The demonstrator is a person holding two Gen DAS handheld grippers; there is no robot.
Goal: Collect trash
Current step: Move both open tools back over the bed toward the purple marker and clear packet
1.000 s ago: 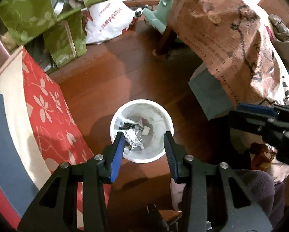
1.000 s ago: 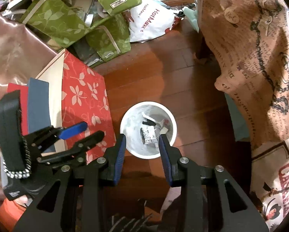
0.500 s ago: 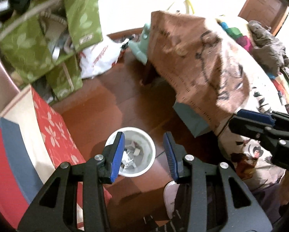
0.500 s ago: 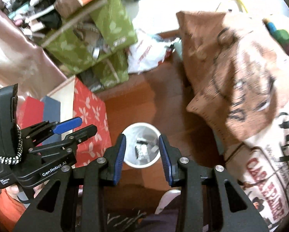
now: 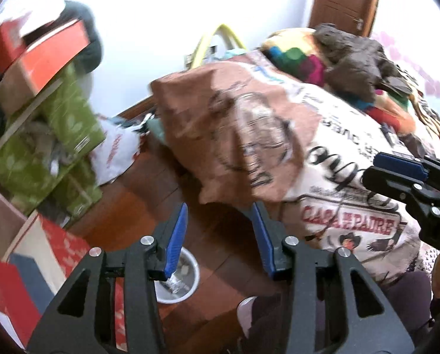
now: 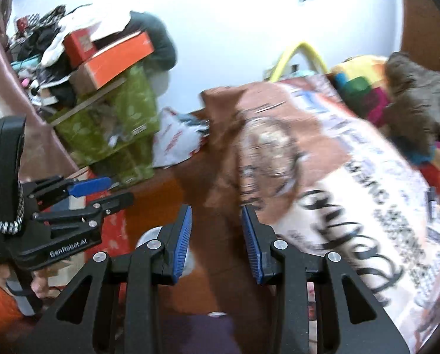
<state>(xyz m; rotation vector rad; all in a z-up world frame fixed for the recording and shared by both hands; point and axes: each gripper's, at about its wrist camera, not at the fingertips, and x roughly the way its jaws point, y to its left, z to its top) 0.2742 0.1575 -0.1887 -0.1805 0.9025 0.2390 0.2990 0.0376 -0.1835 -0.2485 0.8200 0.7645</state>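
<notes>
Both grippers, left [image 5: 218, 233] and right [image 6: 217, 236], are raised above the white trash bin [image 5: 177, 280] on the wooden floor [image 5: 149, 203]; the left jaws are opening, the right stand apart, both empty. Judged step: seeking the next piece, which calls for scanning the printed bedspread [image 5: 323, 159].

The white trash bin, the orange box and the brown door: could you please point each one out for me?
white trash bin [image 5: 190, 290]: left wrist view, on its right rim.
orange box [image 6: 118, 59]: right wrist view, on its long front side.
brown door [image 5: 345, 0]: left wrist view, on its panelled face.
</notes>
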